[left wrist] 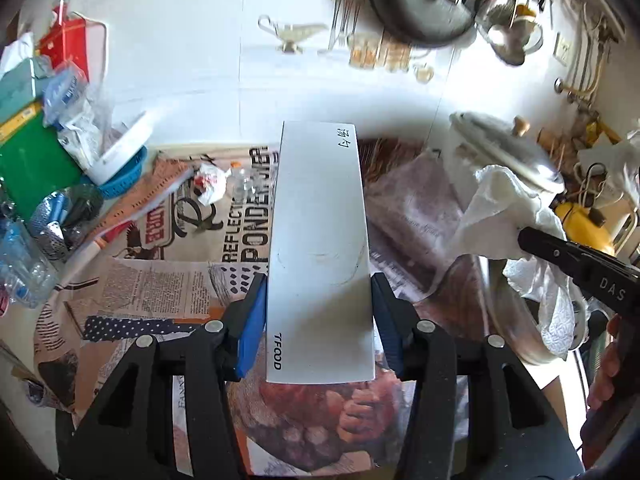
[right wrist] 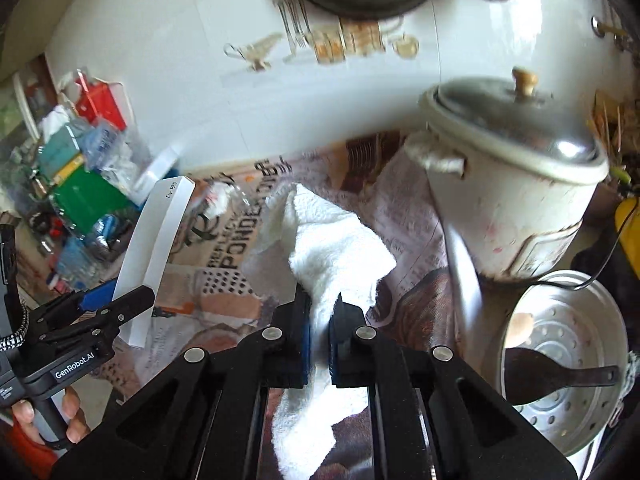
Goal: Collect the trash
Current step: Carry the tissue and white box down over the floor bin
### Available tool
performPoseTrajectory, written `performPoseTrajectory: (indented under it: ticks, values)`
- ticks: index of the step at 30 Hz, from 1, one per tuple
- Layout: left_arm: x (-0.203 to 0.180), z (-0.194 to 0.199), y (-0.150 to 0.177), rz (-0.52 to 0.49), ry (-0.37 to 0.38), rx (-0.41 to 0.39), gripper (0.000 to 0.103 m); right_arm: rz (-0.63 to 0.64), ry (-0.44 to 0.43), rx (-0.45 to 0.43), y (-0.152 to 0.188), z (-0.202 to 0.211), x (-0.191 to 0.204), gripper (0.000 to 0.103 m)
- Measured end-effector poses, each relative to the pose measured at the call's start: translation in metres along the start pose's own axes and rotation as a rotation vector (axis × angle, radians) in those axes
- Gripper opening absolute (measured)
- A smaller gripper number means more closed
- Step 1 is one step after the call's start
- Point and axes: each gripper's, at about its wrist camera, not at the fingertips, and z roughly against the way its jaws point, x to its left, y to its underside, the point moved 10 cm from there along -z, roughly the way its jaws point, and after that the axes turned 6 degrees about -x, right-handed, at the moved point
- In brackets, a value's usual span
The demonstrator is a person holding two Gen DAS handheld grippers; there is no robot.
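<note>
- Left wrist view: a counter covered with printed newspaper sheets runs up to a white tiled wall; a dark pan and metal utensils hang at the top of that wall.
- Right wrist view: a white lidded pot with a wooden knob stands on the paper at right, and in front of it lies a perforated metal steamer tray with a dark spatula resting in it.
- A heap of clutter sits at the far left against the wall: a green box, a red container, a blue basket and clear plastic bottles.
- The left gripper has its blue pads pressed against both long sides of a white box, which is marked "TFOOD" and held above the newspaper, pointing toward the wall.
- The right gripper is pinching a crumpled white paper towel, which sticks up beyond the fingers and hangs down below them, above the newspaper and just left of the pot.
- A small crumpled red-and-white wrapper lies on the newspaper near the wall, just left of the box's far end, with a clear plastic piece beside it.
</note>
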Motion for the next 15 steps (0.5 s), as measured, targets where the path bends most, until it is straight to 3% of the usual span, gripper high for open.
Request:
performPoseTrajectory:
  ticks: [7,15]
  values:
    - [-0.001,0.068,-0.003,-0.01,0.007,-0.064,0.05,-0.001,-0.038,-0.076,-0.004,0.05,0.033,0.006]
    - [0.025,0.117,0.042,-0.03,0.062,-0.061,0.05,-0.043,0.013,-0.1,0.039,0.089,0.075,0.006]
